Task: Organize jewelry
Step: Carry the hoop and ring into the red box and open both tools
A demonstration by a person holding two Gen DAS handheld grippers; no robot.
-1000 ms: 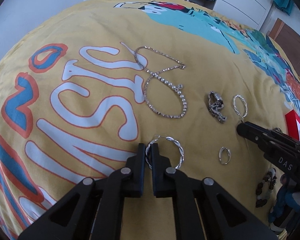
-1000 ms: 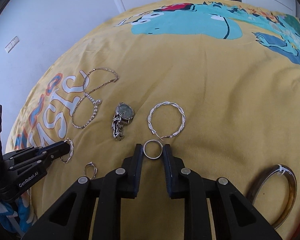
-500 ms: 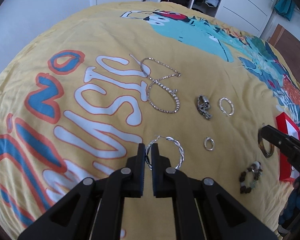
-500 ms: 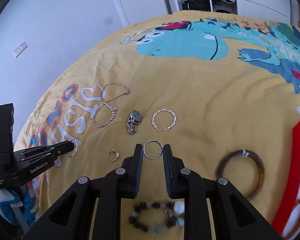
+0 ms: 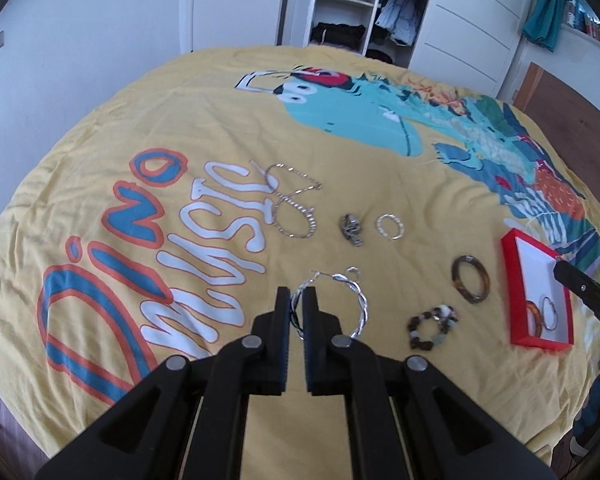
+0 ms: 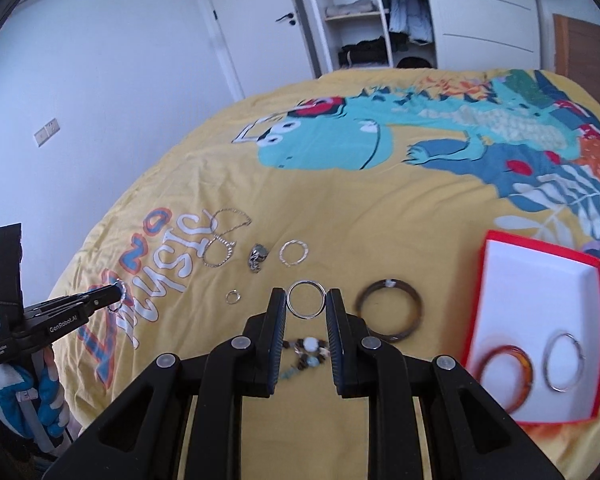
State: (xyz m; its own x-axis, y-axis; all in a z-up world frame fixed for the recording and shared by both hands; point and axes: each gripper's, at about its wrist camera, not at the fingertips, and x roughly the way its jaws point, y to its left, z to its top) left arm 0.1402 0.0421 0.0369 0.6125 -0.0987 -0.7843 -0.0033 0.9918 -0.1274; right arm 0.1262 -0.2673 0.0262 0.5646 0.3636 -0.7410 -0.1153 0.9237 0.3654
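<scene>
Yellow bedspread (image 5: 204, 92) covers the bed, printed with a teal dinosaur (image 6: 340, 144) and white lettering (image 5: 228, 216) outlined in orange. White wall (image 6: 112, 80) behind carries a wall switch (image 6: 46, 133). White door (image 5: 236, 4) with a dark handle stands closed. Open wardrobe (image 6: 360, 12) holds folded clothes on shelves and hanging garments. Teal cloth (image 5: 546, 12), possibly a towel, hangs at upper right.
</scene>
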